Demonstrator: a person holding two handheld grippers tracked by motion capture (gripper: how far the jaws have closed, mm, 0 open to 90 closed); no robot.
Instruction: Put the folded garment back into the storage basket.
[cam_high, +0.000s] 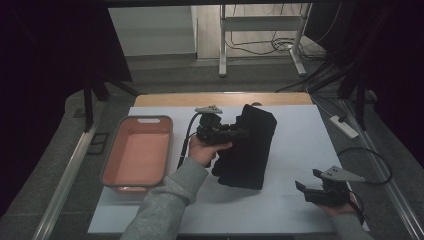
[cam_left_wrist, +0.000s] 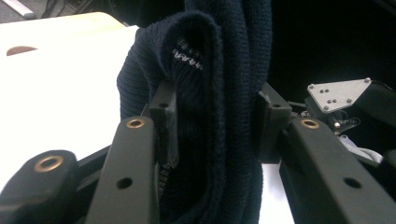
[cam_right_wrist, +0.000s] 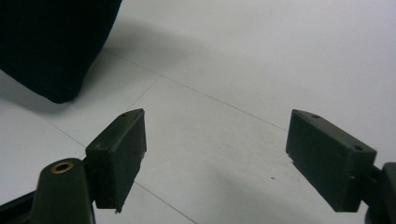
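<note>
A folded dark navy knit garment (cam_high: 249, 150) lies in the middle of the white table. My left gripper (cam_high: 235, 134) comes in from its left side and is shut on a thick fold of the knit garment (cam_left_wrist: 219, 93); ribbed fabric bulges between the two pads. My right gripper (cam_high: 306, 189) rests low at the table's front right, held in a hand, apart from the cloth. In the right gripper view that right gripper (cam_right_wrist: 215, 158) stands open over bare table, with a corner of the garment (cam_right_wrist: 51, 46) at the upper left.
A salmon-pink rectangular tub (cam_high: 139, 152) with a grey rim sits on the left part of the table, empty. A white power strip (cam_high: 344, 126) lies on the floor off the right edge. A metal frame (cam_high: 260, 35) stands beyond the far edge.
</note>
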